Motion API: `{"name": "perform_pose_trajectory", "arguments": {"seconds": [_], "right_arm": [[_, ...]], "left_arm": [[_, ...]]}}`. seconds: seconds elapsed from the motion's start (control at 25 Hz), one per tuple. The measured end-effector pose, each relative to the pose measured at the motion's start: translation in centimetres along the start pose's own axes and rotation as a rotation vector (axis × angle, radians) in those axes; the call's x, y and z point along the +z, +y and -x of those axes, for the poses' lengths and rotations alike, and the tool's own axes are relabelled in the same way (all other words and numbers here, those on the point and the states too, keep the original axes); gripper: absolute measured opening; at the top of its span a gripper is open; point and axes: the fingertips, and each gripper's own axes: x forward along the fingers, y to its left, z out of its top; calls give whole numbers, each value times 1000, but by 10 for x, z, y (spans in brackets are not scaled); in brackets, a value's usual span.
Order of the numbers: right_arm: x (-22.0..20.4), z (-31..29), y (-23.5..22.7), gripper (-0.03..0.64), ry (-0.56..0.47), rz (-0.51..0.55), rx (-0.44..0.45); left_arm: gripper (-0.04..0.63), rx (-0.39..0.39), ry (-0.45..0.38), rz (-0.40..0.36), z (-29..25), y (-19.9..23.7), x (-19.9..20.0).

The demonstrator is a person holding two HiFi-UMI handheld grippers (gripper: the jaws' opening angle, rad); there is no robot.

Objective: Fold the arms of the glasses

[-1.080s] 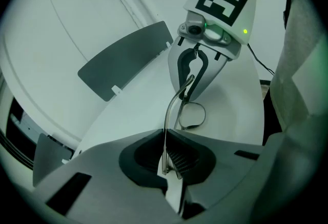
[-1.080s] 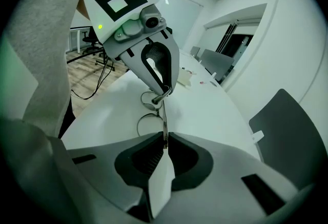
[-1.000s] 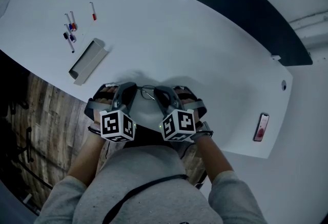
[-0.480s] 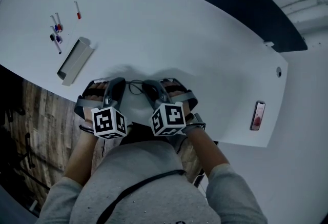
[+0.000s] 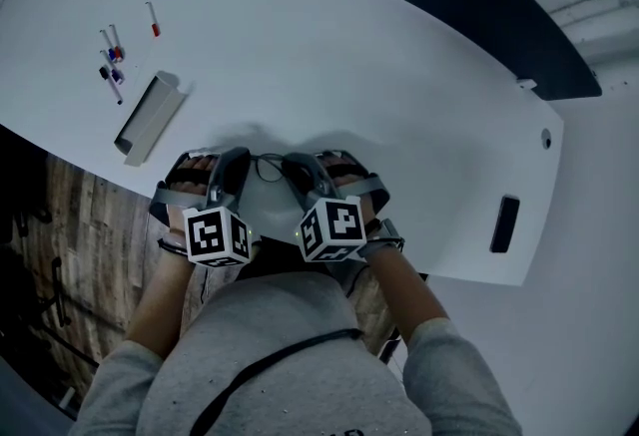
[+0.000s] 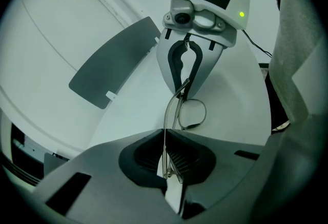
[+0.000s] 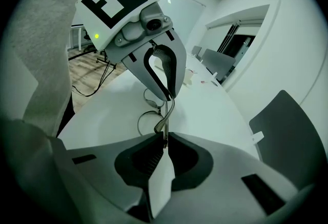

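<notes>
The glasses [image 6: 192,114] are held at the near edge of the table [image 5: 419,125]. One arm is pinched by the left gripper [image 6: 166,169] and the other by the right gripper [image 7: 164,138], evidently to steady the frame for folding.

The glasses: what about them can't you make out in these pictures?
- Head view: the glasses are mostly covered by the left gripper and right gripper; hinges too small to see.
- Left gripper view: only one lens shows; the right gripper hides the rest.
- Right gripper view: lenses partly behind the left gripper; arm fold unclear.
</notes>
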Motion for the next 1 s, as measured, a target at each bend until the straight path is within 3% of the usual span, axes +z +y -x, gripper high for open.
{"name": "perform_pose_trajectory", "arguments": {"seconds": [0.28, 0.44, 0.52, 0.6, 0.64, 0.88, 1.0], "right_arm": [[1, -5, -4, 41, 10, -2, -3], [1, -7, -4, 41, 19, 12, -1], [1, -7, -4, 41, 21, 17, -1], [2, -8, -4, 41, 23, 18, -2], [3, -8, -4, 41, 25, 18, -3], [4, -8, -1, 41, 32, 26, -3], [5, -8, -1, 41, 34, 34, -5]], "left_arm": [[28, 18, -44, -13, 3, 0, -1], [42, 1, -79, 33, 7, 1, -2], [101, -28, -97, 82, 10, 2, -3], [218, -78, -105, 113, 14, 1, -7], [230, -94, -108, 114, 16, 0, -10], [222, -66, -183, 103, 35, 2, -7], [83, -9, -225, 141, 40, 10, 3]]}}
